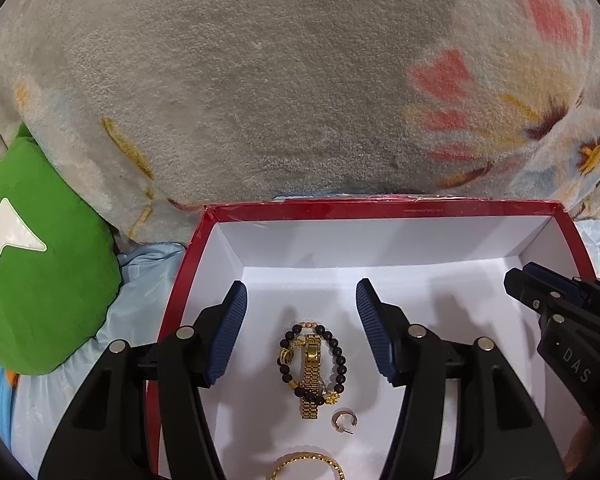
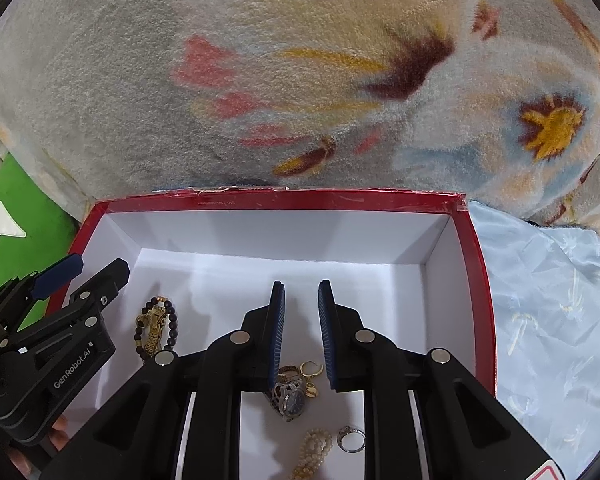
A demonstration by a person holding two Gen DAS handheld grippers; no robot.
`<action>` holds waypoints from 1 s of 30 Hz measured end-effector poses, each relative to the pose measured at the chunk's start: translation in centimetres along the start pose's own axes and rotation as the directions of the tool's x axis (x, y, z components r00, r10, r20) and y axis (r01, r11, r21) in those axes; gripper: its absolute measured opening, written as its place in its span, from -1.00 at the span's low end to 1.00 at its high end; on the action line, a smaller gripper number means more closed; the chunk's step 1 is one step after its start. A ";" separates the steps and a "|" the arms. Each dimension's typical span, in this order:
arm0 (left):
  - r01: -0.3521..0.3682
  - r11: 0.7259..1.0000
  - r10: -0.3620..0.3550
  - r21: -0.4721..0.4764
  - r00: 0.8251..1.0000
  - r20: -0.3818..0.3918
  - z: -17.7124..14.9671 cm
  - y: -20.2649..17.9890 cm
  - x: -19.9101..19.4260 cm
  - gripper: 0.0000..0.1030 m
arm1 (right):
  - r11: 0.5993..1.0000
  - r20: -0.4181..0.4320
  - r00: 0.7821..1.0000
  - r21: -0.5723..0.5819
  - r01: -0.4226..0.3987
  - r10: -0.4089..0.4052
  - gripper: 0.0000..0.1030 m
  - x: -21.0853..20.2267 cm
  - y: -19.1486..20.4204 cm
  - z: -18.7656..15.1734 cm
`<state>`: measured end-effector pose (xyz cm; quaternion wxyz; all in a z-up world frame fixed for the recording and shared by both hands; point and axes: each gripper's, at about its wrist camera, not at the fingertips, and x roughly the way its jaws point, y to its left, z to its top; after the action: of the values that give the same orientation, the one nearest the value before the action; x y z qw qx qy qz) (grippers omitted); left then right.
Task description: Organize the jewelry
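Red-rimmed box (image 1: 380, 208) holds your gold watch (image 1: 311, 376); your left gripper (image 1: 302, 320) hangs above it, jaws spread, your right gripper (image 2: 301, 332) narrowly parted, empty.

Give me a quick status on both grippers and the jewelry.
Left hand-held gripper open above gold watch and beaded bracelet. Right hand-held gripper part open, empty, over silver watch. All inside red box. Nothing blocking.

Left claw (image 1: 301, 330): black moulded frame, ribbed blue pads (image 1: 231, 332), round silver fasteners. Right claw (image 2: 301, 334): identical build. White lettering "GenRobot.AI" marks the left frame.
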<state>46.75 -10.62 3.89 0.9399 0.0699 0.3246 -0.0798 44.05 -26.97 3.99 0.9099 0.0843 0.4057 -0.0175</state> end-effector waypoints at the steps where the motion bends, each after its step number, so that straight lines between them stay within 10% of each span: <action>1: 0.000 1.000 0.000 0.002 1.000 -0.001 0.0 -0.1 0.0 0.06 | 1.000 0.000 1.000 -0.001 0.001 -0.001 -0.68 0.0 0.0 0.0; 24: 0.027 0.997 -0.026 -0.066 0.999 0.025 -3.6 3.0 -7.8 0.09 | 1.000 0.018 1.000 -0.029 -0.010 0.011 -0.46 -7.8 1.0 -4.3; 30: 0.031 0.999 -0.031 -0.041 0.999 0.017 -6.3 2.4 -10.8 0.32 | 0.999 0.056 0.998 -0.019 0.040 -0.039 -0.09 -11.5 0.9 -7.2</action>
<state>35.05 -6.03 5.93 0.9423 0.0449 0.3197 -0.0882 31.16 -25.31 7.88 0.9212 0.0665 0.3818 -0.0339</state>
